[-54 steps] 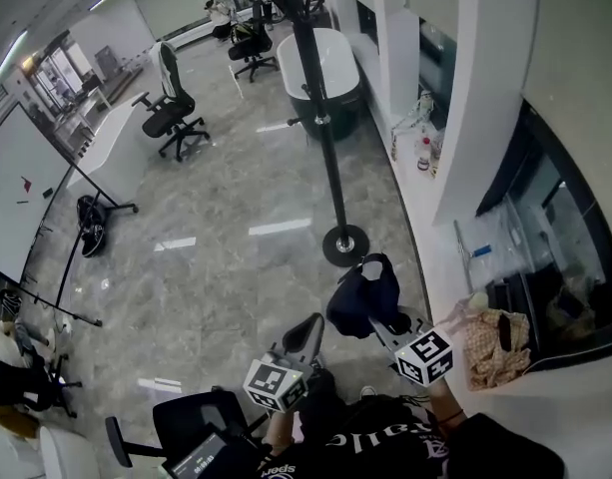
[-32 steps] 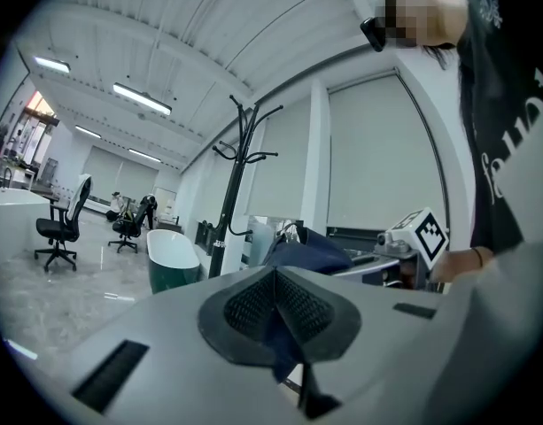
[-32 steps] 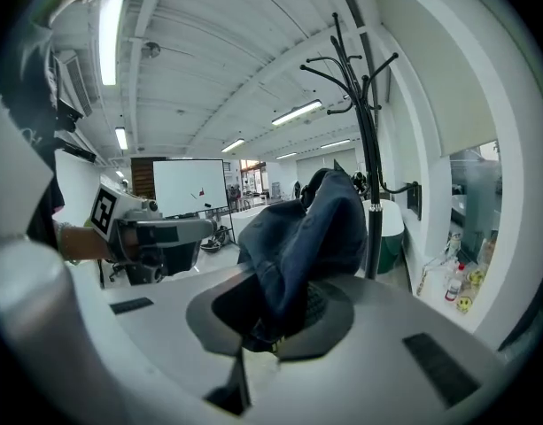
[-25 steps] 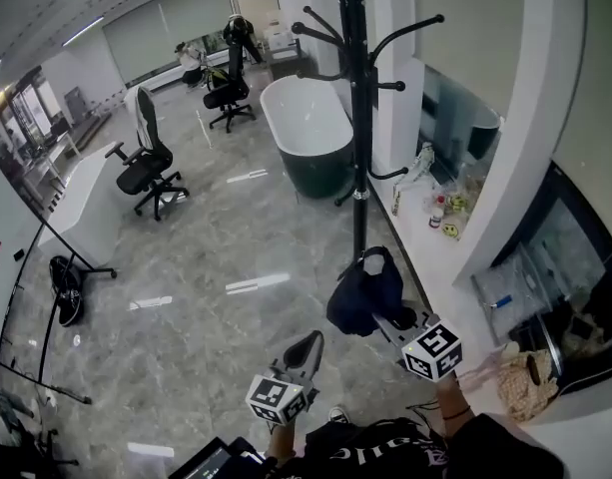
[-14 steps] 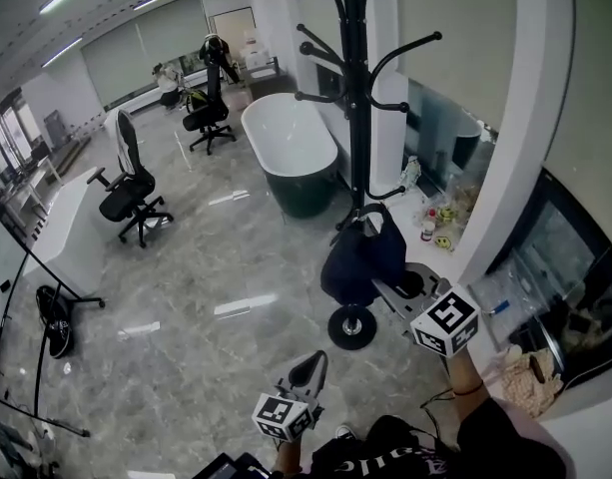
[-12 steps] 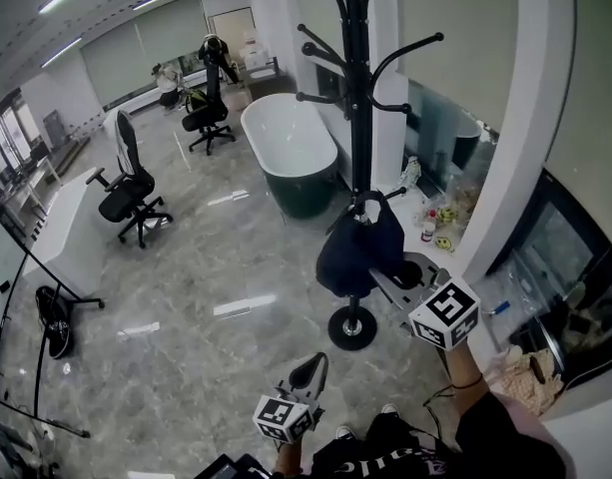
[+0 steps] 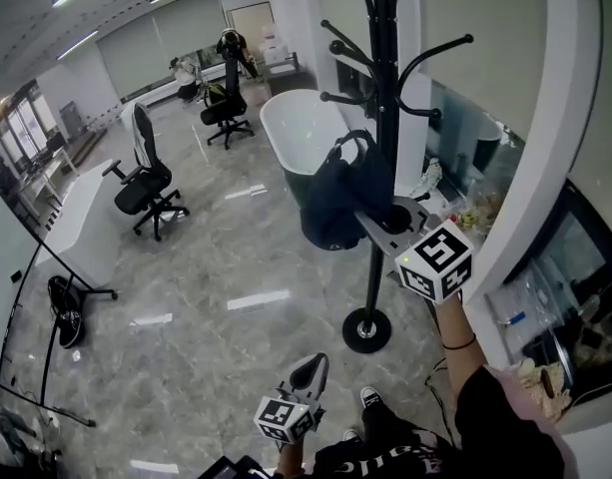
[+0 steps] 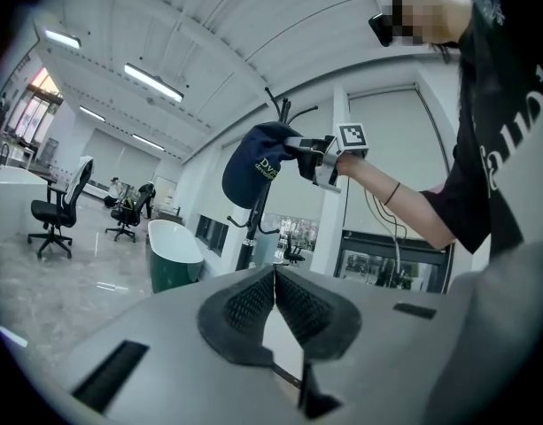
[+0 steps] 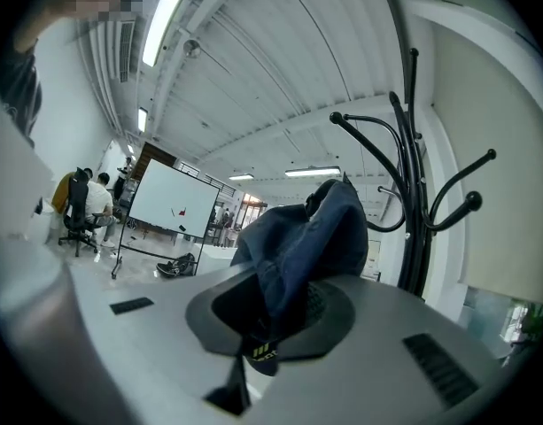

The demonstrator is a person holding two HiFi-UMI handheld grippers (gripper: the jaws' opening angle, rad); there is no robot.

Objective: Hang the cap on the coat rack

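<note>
1. Grey marble floor (image 7: 216, 257) spreads around the black coat rack (image 7: 371, 267). A white bathtub (image 7: 296, 118) stands beyond the rack and an office chair (image 7: 146, 183) is further off to its left.
2. I see the right gripper (image 7: 373, 218) held out on an outstretched arm, forearm lifted, pointing level toward the rack's pole.
3. Its jaws are clamped on the dark blue cap (image 7: 335, 203), pinching the fabric, and the crown bulges out past the pads.
4. I read the cap as up in the air just beside the pole, on its left in the head view, about level with the lower hooks. I cannot tell whether it touches a hook.
5. I find the left gripper (image 7: 307, 372) low and close to the person's body, well short of the rack and pointing level toward it.
6. Its jaws are pressed together with nothing between them.
</note>
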